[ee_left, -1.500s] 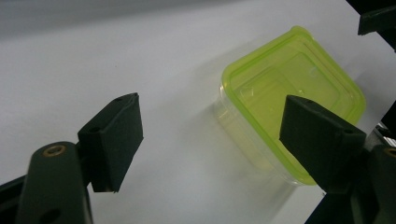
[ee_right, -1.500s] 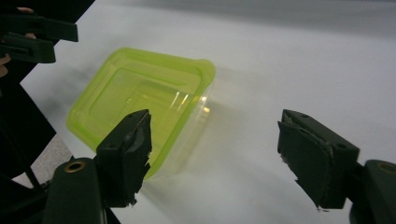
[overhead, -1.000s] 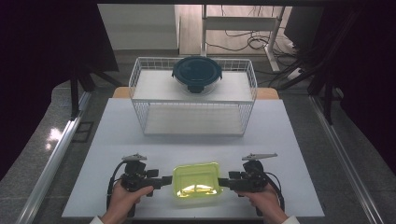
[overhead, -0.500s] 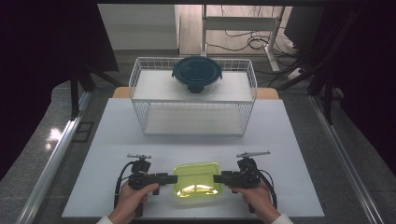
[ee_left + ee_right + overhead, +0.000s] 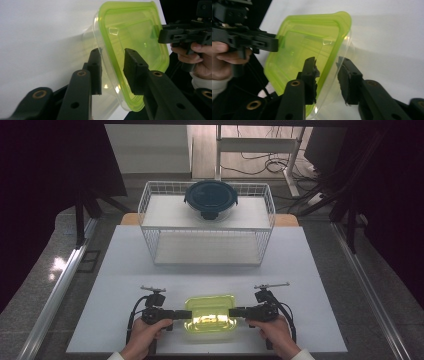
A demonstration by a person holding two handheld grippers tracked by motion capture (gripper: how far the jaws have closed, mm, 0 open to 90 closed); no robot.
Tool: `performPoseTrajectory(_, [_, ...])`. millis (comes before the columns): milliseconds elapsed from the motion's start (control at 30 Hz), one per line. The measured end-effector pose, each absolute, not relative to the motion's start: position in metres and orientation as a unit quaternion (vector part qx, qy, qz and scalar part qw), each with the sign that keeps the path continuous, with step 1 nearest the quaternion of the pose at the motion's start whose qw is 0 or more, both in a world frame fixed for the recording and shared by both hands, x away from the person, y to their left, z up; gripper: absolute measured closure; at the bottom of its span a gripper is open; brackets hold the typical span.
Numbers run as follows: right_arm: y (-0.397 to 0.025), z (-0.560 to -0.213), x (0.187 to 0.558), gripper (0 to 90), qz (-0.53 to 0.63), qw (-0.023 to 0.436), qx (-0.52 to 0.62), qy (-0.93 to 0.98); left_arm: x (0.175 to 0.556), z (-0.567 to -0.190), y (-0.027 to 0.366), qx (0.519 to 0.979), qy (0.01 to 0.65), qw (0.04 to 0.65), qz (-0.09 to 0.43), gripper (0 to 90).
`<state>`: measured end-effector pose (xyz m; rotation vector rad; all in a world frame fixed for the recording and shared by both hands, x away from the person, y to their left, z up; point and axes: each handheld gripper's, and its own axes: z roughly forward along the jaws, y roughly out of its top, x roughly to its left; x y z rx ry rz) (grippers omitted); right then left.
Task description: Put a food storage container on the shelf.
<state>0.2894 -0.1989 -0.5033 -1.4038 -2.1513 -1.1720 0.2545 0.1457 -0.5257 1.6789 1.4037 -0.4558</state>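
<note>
At the near edge of the white table (image 5: 320, 270), the person's two hands come in from the bottom, each holding a black gripper turned inward toward the middle. Between them sits a clear container with a yellow-green lid (image 5: 210, 312), close to the near edge and roughly centred left to right.

The left gripper (image 5: 186, 313) meets the container's left end. In the left gripper view its jaws stand a narrow gap apart with the lid's rim and the clear wall below it running between them; the pads look to be right at the plastic, though it is hard to tell whether they press it or just bracket it. The left hand (image 5: 146, 336) wraps the handle just behind.

The right gripper (image 5: 233, 311) meets the container's right end in the same way. In the right gripper view the green rim passes between its two jaws, which are also set narrowly, one on the lid side and one on the clear-wall side. The right hand (image 5: 274, 334) grips its handle, with a white cuff showing at the wrist.

Farther back, across a bare stretch of table, a white wire basket rack (image 5: 150, 227) stands across the middle of the far half. On its upper shelf, toward the centre, rests a round glass container with a dark blue lid (image 5: 211, 198).

Beyond the table's far edge are a floor with loose cables (image 5: 260, 164) and dark curtains at both sides.
</note>
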Motion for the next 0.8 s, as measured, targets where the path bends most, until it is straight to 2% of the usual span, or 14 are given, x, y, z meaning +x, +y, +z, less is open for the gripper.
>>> performPoseTrajectory(267, [-0.200,-0.499,0.287,75.0,-0.410,0.151,-0.488,-0.756,0.253,-0.522,0.150,0.667,0.562,0.453,-0.185,76.9])
performPoseTrajectory(800, [-0.200,-0.478,0.283,77.9,-0.432,0.122,-0.463,-0.764,0.251,-0.497,0.150,0.688,0.536,0.468,-0.142,79.4])
